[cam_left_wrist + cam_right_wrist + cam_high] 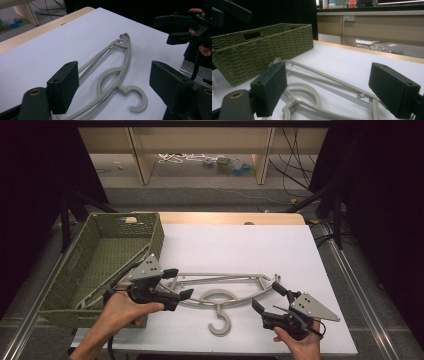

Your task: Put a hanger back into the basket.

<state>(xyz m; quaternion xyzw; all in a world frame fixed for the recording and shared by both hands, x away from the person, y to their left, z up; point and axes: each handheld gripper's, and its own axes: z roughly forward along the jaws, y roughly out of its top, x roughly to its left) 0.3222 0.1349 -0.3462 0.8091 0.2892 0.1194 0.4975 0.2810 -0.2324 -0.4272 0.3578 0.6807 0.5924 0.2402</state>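
Currently both tools gape wide, holding nothing: left tool (179, 283) over the grey hanger's (220, 295) left end, right tool (267, 296) beside its right end; hanger flat on white counter (240, 245), next to green basket (90, 265).

Beyond the white-topped table (240, 245) stands a wooden shelf (200, 150) over grey floor (200, 195) strewn with cables (292, 165).

My two tongs are black, each with blocky rectangular jaw pads, a brass-coloured pivot bushing and a grey three-cornered plate on top: left tongs (176, 283), right tongs (266, 295). Black cables trail from both. Forearms are bare, no sleeves.
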